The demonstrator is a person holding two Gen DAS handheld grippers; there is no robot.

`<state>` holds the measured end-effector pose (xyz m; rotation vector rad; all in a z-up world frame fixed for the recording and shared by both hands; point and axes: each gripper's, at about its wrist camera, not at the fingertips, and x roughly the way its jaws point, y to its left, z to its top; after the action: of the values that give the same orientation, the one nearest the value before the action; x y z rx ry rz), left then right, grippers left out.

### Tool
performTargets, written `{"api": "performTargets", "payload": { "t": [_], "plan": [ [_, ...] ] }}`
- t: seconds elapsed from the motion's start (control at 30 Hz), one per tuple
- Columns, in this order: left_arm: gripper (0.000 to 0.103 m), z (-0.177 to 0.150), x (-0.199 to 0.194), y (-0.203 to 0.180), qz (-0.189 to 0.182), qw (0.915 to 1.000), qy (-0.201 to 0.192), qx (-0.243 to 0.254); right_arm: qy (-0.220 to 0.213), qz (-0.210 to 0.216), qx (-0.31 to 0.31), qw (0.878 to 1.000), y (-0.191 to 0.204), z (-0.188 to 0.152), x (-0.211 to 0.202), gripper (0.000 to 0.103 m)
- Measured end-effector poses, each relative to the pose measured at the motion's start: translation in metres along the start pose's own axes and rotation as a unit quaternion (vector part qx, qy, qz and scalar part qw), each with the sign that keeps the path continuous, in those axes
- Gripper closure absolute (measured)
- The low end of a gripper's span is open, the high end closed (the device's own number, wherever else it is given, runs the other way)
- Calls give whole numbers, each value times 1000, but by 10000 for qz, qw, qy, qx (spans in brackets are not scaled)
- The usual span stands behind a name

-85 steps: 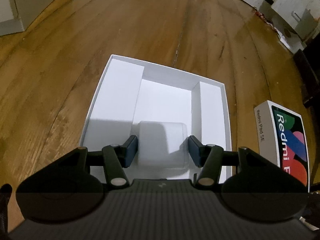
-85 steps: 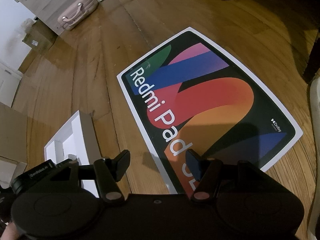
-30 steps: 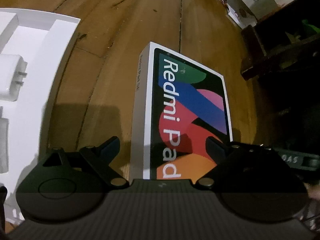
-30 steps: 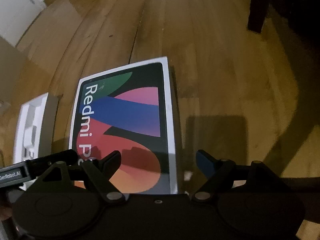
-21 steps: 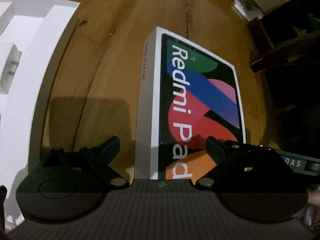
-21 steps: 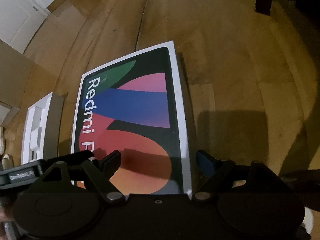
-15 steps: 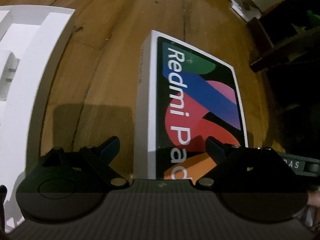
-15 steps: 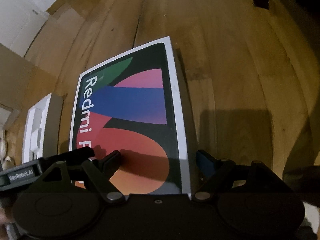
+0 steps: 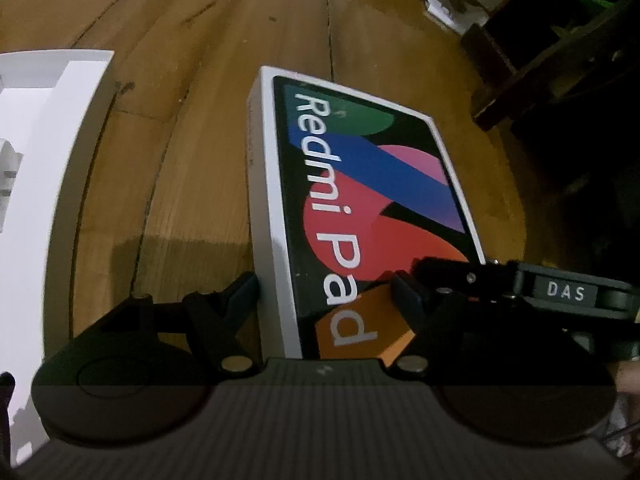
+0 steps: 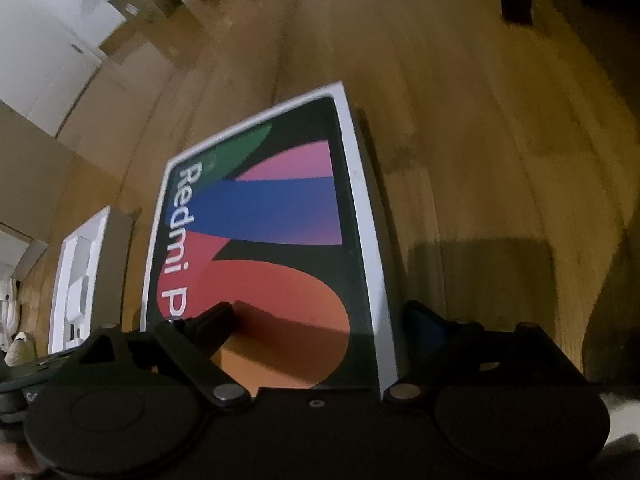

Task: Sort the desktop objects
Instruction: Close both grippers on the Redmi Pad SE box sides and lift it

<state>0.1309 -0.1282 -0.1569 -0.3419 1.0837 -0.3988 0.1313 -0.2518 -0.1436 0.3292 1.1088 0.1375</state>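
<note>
In the left wrist view the lid [image 9: 372,208], printed "Redmi Pad", lies on the wooden tabletop [image 9: 208,128], filling the centre of the frame and running from upper middle down to the bottom. The left claw [image 9: 326,294] is spread at the lid's near end: its left finger sits against the lid's white side wall, while its right finger is over the printed top near the orange patch, so the claw straddles only the lid's left edge. The right claw's finger, with a body marked "DAS", reaches in from the right edge over the lid's lower right. At the left edge sits the open white tray [image 9: 44,184]. In the right wrist view the lid [image 10: 272,232] takes up the centre; the right claw [image 10: 320,320] is spread too, its left finger over the printed face and its right finger just outside the lid's right wall. The tray [image 10: 86,280] shows at the lower left.
</note>
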Motion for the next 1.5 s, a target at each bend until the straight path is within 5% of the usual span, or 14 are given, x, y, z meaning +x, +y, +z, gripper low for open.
{"api": "performTargets", "payload": {
  "t": [0.27,0.73,1.5],
  "plan": [
    [31,-4,-27,3,-73,9998,-174,-75,-109,349,-280,9989,8,2,-17,9],
    [31,-11,-34,0,28,10000,5,94,-2,299,-332,9990,8,-12,-20,10],
    [31,-9,-68,-10,110,9978,-398,513,-657,631,-308,9954,11,-24,-45,12]
  ]
}}
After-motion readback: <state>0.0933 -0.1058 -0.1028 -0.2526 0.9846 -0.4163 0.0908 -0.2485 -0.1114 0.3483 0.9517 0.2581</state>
